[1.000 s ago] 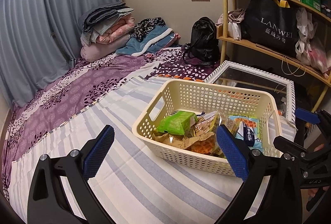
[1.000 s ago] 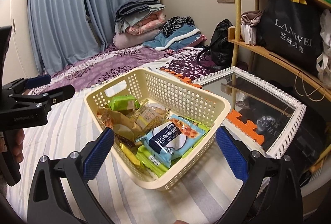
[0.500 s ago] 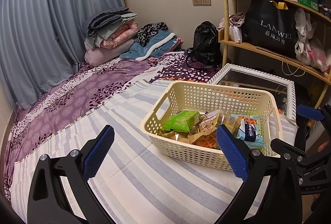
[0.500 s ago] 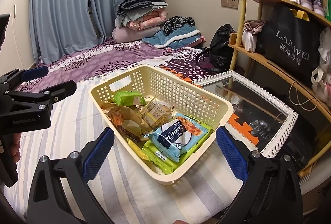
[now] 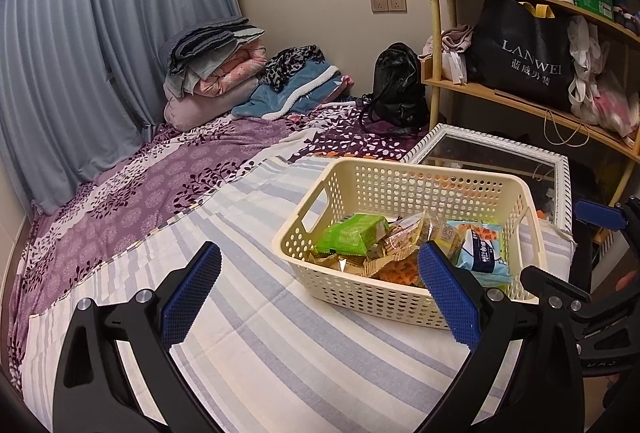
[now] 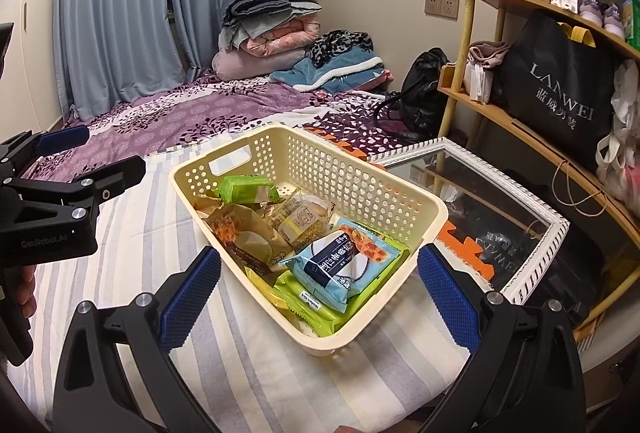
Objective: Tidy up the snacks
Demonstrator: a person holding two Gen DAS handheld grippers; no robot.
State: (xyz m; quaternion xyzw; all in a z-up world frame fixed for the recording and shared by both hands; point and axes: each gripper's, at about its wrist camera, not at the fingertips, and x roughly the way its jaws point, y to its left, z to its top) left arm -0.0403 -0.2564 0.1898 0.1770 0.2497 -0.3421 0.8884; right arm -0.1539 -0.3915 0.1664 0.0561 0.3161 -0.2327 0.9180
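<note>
One cream basket (image 6: 400, 199) of perhaps seven snack packets (image 6: 340, 267), two empty grippers, left (image 5: 318, 283) and right (image 6: 318, 283), both agape

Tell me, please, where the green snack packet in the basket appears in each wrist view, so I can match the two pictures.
Left wrist: the green snack packet lies right of centre, at the basket's left end.
Right wrist: the green snack packet sits left of centre, in the basket's far corner below the handle slot.
Shared landmark: the cream basket.
</note>
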